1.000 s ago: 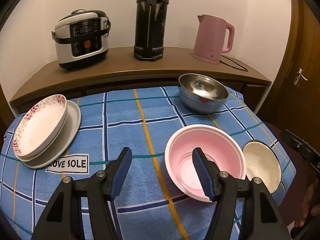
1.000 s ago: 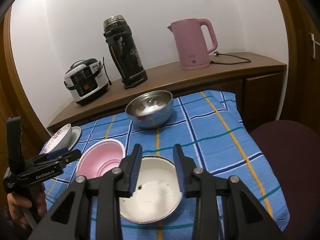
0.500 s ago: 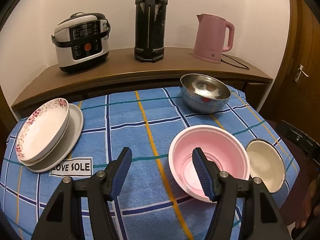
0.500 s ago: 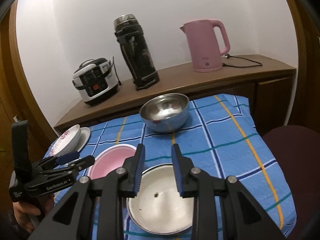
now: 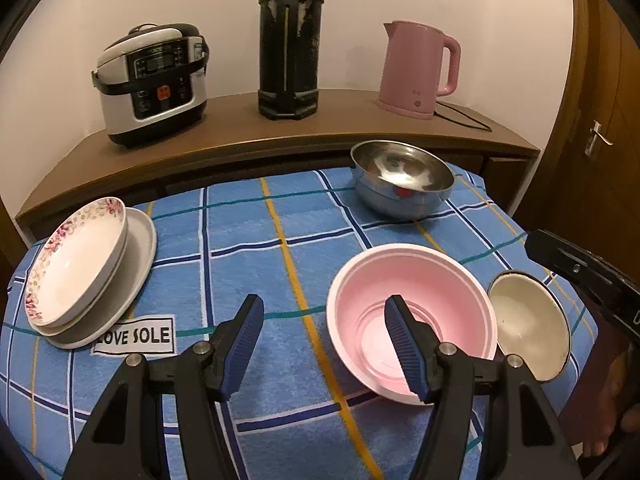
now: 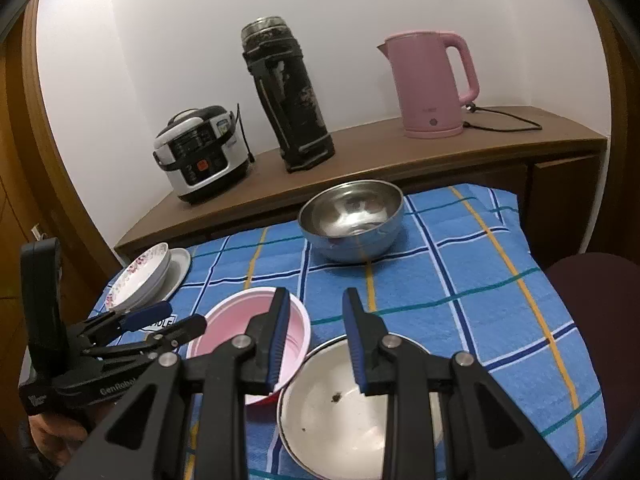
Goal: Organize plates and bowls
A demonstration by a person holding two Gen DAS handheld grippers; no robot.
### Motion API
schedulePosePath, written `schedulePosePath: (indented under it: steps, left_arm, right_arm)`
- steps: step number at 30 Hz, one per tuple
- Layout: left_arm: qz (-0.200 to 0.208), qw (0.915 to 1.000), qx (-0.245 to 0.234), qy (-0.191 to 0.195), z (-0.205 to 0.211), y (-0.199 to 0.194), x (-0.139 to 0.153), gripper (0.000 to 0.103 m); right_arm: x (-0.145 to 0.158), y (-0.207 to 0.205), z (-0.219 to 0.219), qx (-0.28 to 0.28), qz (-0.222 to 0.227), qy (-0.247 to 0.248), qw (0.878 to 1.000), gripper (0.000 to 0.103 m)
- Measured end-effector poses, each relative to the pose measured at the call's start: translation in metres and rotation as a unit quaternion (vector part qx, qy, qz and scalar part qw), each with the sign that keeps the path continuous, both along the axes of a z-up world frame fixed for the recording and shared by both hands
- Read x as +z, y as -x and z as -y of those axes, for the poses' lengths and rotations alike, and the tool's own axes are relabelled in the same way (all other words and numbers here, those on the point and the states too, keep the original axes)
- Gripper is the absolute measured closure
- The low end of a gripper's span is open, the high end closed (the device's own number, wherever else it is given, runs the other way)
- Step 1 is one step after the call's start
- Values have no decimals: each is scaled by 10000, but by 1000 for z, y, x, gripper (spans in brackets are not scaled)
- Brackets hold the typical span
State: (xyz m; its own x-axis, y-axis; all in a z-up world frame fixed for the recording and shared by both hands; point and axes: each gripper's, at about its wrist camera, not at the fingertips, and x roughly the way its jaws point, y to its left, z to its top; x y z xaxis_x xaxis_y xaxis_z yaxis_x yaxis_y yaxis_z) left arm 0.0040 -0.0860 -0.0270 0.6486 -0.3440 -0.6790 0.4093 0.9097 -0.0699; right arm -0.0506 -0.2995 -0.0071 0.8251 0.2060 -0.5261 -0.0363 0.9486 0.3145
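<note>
Round-edged table under a blue plaid cloth [image 5: 248, 248] with navy, white, teal and yellow stripes and a white "LOVE SOLE" label [image 5: 135, 336] near the left front. On it: a floral-rimmed white bowl [image 5: 76, 260] nested in a plain white plate [image 5: 138, 256] at the left edge; a shiny stainless steel bowl [image 5: 402, 178] at the far right by the shelf; a pink plastic bowl [image 5: 412, 320] at right front; a white enamel bowl with a dark rim [image 5: 528, 324] just beside it, rims nearly touching, a few dark specks on its bottom. Left gripper [image 5: 324, 344] hangs above the cloth, jaws spread wide, nothing between them, its right finger in front of the pink bowl. Right gripper [image 6: 314, 340] sits over the enamel bowl's far rim, jaws narrowly apart with bare cloth showing in the gap, nothing pinched. Behind the table, a brown wooden shelf [image 5: 240, 132] along a white wall carries a white-and-black rice cooker [image 5: 152, 80], a tall black thermos flask [image 5: 290, 40] and a pink electric kettle [image 5: 418, 68] with its black cord trailing right. Wooden door with a metal handle [image 5: 598, 138] at far right; dark maroon chair seat [image 6: 592, 304] beside the table
</note>
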Motion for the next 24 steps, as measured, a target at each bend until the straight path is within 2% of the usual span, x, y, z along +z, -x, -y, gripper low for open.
schedulePosePath:
  steps: [5, 9, 22, 24]
  left_arm:
    - [-129, 9999, -33, 65, 1, -5, -4, 38]
    - [-139, 9999, -37, 53, 1, -5, -5, 38]
    - [-207, 9997, -103, 6, 8, -10, -9, 38]
    - [-223, 9997, -135, -12, 10, -11, -10, 42]
  right_arm:
    - [-2, 1, 4, -82, -55, -16, 9999, 74]
    - [-3, -1, 7, -122, -84, -88, 9999, 65]
    - [-1, -2, 14, -233, -80, 70, 9997, 65]
    - [2, 1, 23, -362, -50, 57, 9993, 65]
